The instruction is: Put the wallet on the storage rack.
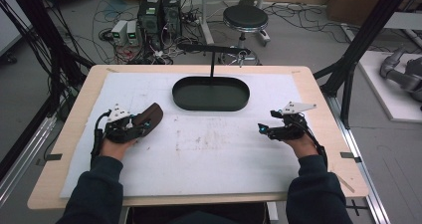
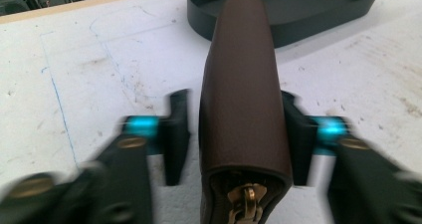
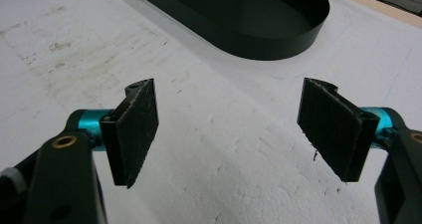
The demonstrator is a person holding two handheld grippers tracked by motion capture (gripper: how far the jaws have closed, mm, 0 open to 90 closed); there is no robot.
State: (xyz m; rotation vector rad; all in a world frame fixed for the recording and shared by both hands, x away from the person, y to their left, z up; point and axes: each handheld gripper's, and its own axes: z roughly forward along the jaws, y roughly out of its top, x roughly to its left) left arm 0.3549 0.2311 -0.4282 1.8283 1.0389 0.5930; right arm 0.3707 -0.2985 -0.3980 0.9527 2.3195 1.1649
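A brown leather pouch (image 1: 149,117) with a brass zip pull lies on the white mat at the left, its long side pointing toward the black tray. My left gripper (image 1: 141,125) straddles its near end. In the left gripper view the pouch (image 2: 244,94) stands between the blurred jaws of the left gripper (image 2: 234,137). One pad (image 2: 296,139) lies against its side and the other pad (image 2: 176,134) is a thin gap away. My right gripper (image 1: 263,129) rests at the right of the mat. In the right gripper view the right gripper (image 3: 229,119) is open wide with nothing between its pads.
A black oval tray (image 1: 211,107) sits at the back middle of the mat, a thin black stand rising behind it; the tray's wall (image 2: 308,32) is just beyond the pouch, and its rim (image 3: 278,47) shows ahead of the right jaws. The wooden table edge (image 1: 74,109) frames the mat.
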